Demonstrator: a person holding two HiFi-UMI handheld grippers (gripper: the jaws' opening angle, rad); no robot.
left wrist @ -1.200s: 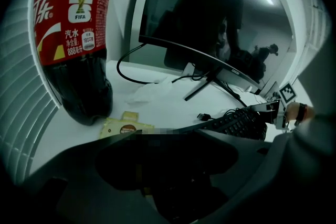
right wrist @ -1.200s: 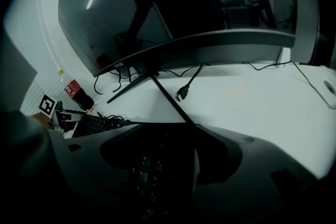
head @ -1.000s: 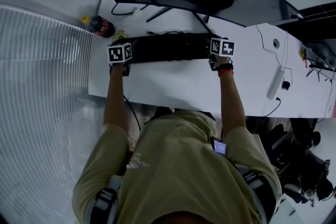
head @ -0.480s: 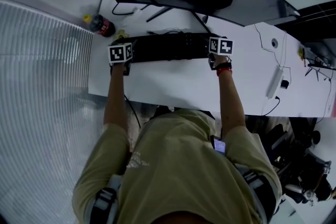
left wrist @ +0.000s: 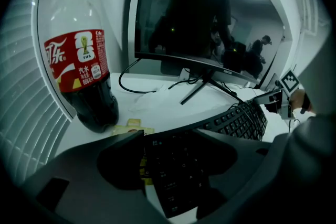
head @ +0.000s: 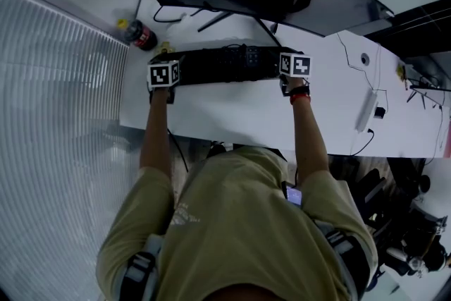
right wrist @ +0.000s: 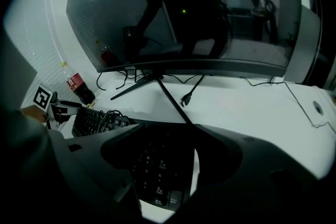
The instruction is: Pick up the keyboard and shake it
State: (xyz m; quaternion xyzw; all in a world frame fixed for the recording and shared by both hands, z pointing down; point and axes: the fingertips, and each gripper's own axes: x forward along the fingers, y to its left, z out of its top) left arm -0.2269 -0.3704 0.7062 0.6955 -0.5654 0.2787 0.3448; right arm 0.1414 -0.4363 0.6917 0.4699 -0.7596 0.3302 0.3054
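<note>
Left gripper [left wrist: 176, 140] and right gripper [right wrist: 161, 138] stand spread astride the keyboard's [head: 225, 63] nine- and three-o'clock ends; pinch both evenly before lifting off the worktop [head: 232, 113].

Dim, fisheye-warped, heavily vignetted edges.

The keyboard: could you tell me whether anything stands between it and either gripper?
Nothing visible does. The keyboard lies with its left end between the left gripper's jaws and its right end between the right gripper's jaws.
</note>
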